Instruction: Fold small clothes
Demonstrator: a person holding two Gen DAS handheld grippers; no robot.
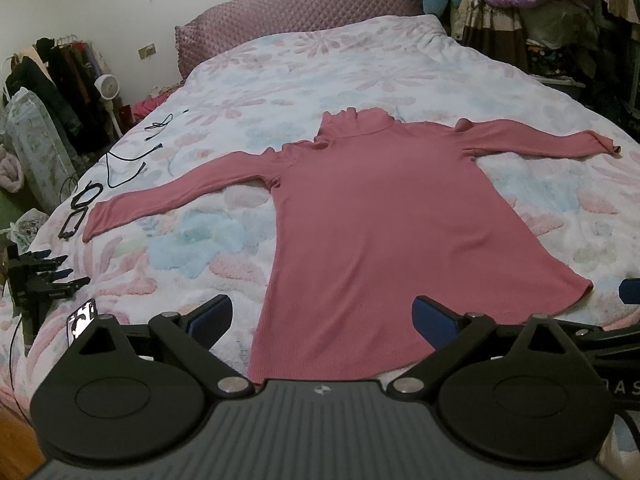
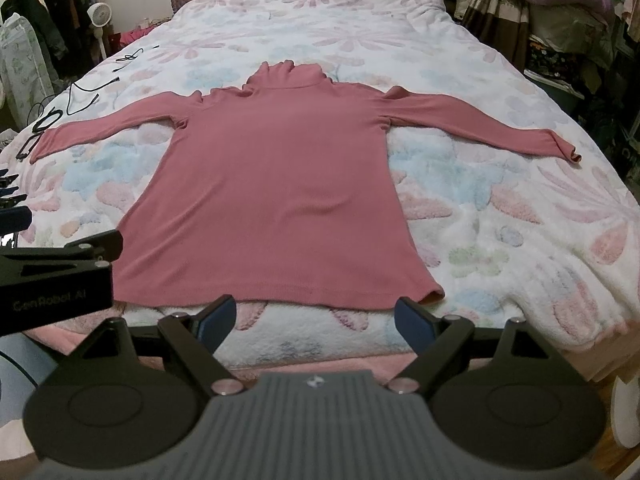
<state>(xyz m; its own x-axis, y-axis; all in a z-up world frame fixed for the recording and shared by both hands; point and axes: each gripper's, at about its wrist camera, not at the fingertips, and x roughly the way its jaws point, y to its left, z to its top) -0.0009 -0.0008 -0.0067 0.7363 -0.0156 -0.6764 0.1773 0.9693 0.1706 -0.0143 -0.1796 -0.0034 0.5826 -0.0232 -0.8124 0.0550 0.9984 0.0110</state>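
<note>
A fluffy floral blanket [image 1: 320,68] covers the bed, with a quilted pink pillow [image 1: 296,16] at its head. Black cables [image 1: 132,160] lie near its edge; a small white fan [image 1: 107,84] stands beside hanging clothes [image 1: 60,76].

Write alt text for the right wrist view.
A pink ribbed turtleneck top lies flat, sleeves spread, on a fluffy floral bedspread. The open right tongs hover just short of its hem, holding nothing; the left tongs show at the left edge.

Bare floral blanket [image 2: 500,216] lies open around my spread pink top [image 2: 276,184] — free passage to hem and right sleeve. By the left cuff, black cables [image 1: 120,168] and frames [image 1: 78,210] crowd — a snag.
</note>
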